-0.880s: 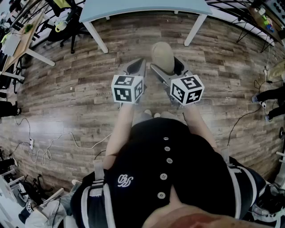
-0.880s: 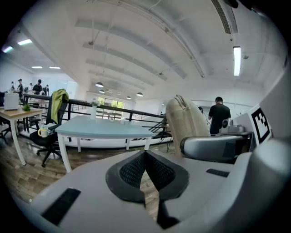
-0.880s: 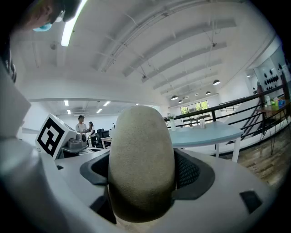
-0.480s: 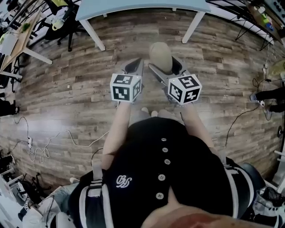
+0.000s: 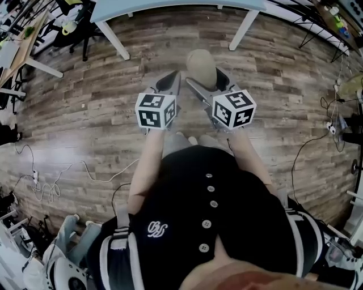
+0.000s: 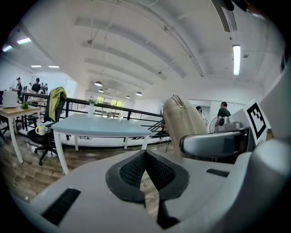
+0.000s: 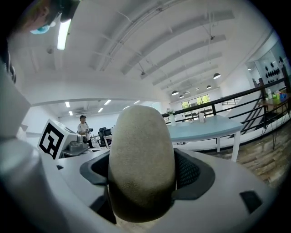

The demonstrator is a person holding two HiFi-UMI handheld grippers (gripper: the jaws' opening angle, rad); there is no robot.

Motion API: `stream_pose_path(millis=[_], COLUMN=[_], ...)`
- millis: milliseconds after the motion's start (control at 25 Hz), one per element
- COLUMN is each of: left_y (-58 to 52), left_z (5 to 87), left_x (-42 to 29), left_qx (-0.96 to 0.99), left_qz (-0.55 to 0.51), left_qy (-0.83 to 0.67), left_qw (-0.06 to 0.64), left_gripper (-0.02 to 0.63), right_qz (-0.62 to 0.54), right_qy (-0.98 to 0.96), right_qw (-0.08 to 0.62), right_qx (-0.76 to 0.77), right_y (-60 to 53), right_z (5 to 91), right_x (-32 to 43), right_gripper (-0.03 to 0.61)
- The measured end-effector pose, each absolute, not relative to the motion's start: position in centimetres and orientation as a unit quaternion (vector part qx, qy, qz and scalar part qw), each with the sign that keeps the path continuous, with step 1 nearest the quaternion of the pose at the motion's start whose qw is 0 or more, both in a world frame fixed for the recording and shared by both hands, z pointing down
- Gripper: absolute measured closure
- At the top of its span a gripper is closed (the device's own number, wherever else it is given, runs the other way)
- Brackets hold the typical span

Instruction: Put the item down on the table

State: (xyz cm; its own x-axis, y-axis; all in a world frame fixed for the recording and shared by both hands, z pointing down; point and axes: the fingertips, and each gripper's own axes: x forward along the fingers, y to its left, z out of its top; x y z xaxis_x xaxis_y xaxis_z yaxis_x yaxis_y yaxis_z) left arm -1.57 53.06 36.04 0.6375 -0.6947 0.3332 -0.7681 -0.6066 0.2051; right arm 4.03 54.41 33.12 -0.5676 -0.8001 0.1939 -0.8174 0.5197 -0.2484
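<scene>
The wooden floor (image 5: 85, 113) fills most of the head view. The pale blue table (image 5: 170, 7) stands at its far edge, well apart from the person, so the task's goal is still ahead and nothing has been put down yet. The item (image 5: 201, 68), a tan, rounded, soft-looking pouch, hangs in the air over the floor, just right of centre. The right gripper (image 5: 209, 85) carries it, with its jaws spread wide and pinching the pouch's fat body from both sides. This is probably to keep it steady on the way to the table. The left gripper (image 5: 173, 85) sits just left of it. Its pads (image 6: 157, 173) are pressed together on nothing, apparently idle because one grip seems enough.
</scene>
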Motion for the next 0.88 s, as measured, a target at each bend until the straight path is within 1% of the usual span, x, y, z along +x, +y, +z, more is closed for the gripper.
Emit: stream_pose_path(millis=[160, 440, 720, 880], left_y=[53.5, 52.6, 47.0, 42.2], left_z=[36.9, 38.8, 39.8, 39.5], left_x=[-1.2, -2.3, -3.1, -3.3], left_qx=[0.886, 0.875, 0.871, 0.877], left_qz=[0.120, 0.136, 0.134, 0.140], left_qy=[-0.415, -0.425, -0.428, -0.416], left_qw=[0.169, 0.186, 0.201, 0.195], left_gripper=[0.612, 0.612, 0.612, 0.612], right_qz=[0.178, 0.196, 0.205, 0.204], right_qy=[-0.872, -0.869, -0.862, -0.857], right_qw=[0.039, 0.033, 0.033, 0.029], right_qx=[0.454, 0.453, 0.462, 0.473], right_y=[54.9, 53.1, 48.2, 43.4], right_z=[35.1, 36.4, 37.2, 37.1], right_x=[4.3, 4.4, 4.5, 4.1], right_gripper=[0.181, 0.181, 0.181, 0.181])
